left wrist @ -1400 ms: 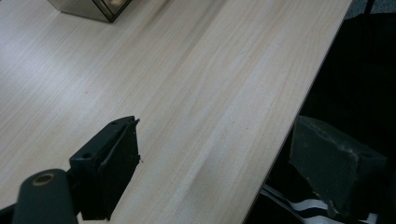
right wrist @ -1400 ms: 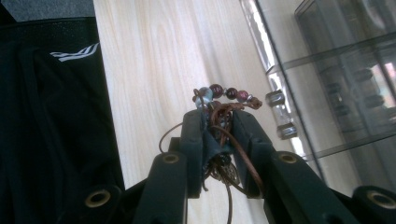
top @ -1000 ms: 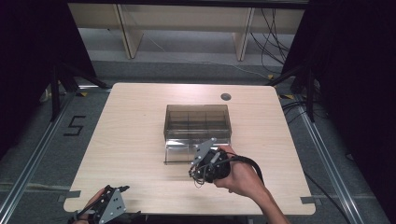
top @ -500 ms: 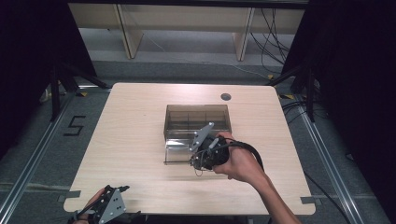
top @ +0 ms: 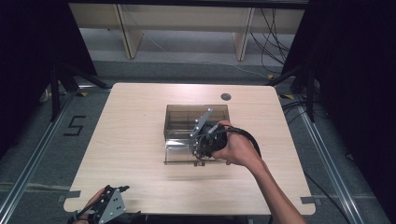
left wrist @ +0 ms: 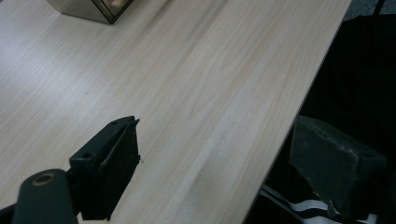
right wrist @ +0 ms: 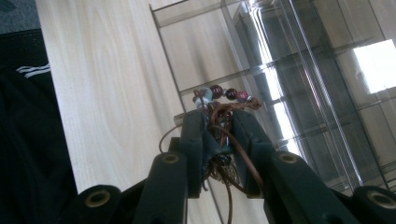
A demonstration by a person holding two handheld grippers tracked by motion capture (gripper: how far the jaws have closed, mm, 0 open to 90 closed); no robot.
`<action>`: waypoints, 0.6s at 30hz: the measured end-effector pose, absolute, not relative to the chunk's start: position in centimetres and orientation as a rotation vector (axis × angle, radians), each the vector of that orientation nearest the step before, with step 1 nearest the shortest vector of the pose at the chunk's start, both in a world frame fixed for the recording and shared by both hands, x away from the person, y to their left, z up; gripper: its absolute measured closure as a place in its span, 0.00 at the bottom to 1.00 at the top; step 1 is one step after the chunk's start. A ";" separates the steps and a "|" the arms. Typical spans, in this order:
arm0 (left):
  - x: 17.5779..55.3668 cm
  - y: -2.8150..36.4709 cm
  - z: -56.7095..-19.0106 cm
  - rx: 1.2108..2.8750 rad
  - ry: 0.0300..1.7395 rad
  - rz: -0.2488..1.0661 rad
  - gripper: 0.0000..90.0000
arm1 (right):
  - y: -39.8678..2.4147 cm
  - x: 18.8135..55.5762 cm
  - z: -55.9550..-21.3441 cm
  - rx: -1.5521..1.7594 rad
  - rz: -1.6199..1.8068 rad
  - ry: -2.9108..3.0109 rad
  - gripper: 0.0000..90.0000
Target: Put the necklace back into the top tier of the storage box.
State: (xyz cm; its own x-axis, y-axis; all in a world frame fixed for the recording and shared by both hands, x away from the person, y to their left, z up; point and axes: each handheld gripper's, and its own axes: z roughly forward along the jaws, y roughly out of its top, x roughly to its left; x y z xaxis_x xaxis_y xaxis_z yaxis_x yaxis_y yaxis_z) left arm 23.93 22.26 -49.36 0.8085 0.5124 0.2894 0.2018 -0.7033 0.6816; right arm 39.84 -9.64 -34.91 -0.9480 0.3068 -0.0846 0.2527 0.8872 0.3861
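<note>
My left gripper (top: 122, 189) rests at the near left edge of the wooden table (top: 130, 140), jaws spread wide with nothing between them. Farther in, my right gripper (right wrist: 219, 128) is clamped on a beaded cord bracelet (right wrist: 224, 100), held just above the clear compartment box (top: 187, 122) at table centre. My right hand (top: 236, 149) reaches in from the right, wrist angled leftward.

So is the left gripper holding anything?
No, the left gripper is open, its jaws wide apart over the bare table edge.
</note>
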 end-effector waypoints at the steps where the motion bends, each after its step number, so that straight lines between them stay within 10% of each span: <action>1: 23.9 22.3 -49.4 2.336 0.524 0.619 0.17 | -9.7 40.0 -35.0 0.447 0.570 2.912 0.84; 18: 23.9 22.2 -49.4 2.331 0.527 0.625 0.17 | -8.1 42.8 -37.4 0.456 0.517 2.968 0.84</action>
State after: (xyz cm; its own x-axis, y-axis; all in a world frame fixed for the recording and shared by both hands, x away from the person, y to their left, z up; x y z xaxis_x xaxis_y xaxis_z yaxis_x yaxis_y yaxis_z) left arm 23.89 22.24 -49.38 0.8049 0.5161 0.2927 0.2014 -0.7016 0.6835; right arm 42.82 -8.10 -37.37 -0.9508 0.3070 -0.0411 0.2750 0.8979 0.3438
